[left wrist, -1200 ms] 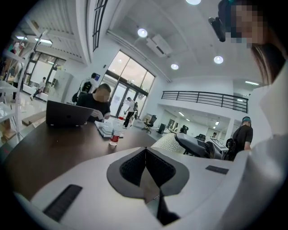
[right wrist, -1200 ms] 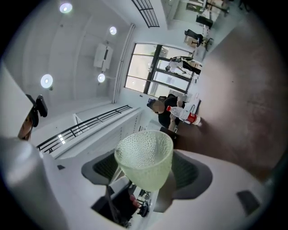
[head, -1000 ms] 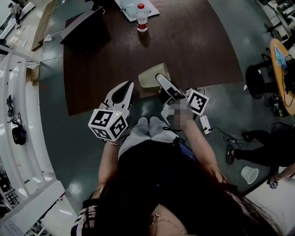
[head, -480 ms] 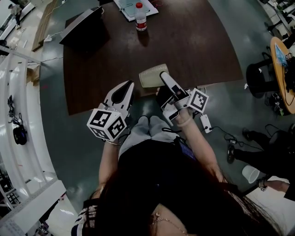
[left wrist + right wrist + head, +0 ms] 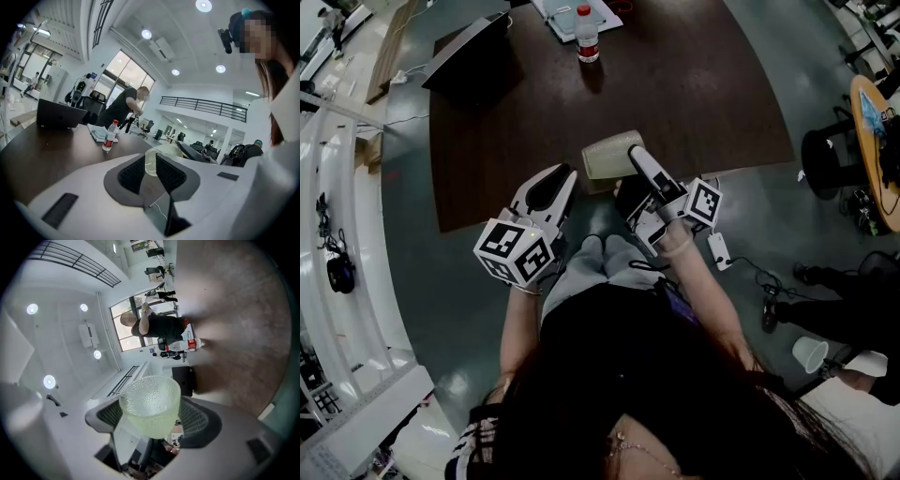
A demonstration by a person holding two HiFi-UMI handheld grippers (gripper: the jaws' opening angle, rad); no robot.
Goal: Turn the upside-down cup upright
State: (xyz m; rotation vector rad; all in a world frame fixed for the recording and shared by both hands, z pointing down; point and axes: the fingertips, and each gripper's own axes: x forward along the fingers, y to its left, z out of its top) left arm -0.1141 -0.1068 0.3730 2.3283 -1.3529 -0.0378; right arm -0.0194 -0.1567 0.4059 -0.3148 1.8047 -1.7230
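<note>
Over the near edge of the dark table, the right gripper clasps a pale cup tipped on its side. Just to its left, the left gripper has been parting its jaws, with nothing between them. A red-capped bottle stands at the table's far side.

floor: grey | table: dark brown | ceiling lights: round, lit

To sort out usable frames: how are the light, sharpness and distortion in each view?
Head view: dim, lines bent toward the edges, table dark but sharp. Left gripper view: bright ceiling lamps glare, strong fisheye. Right gripper view: cup sharp, table behind smeared, black corners.
</note>
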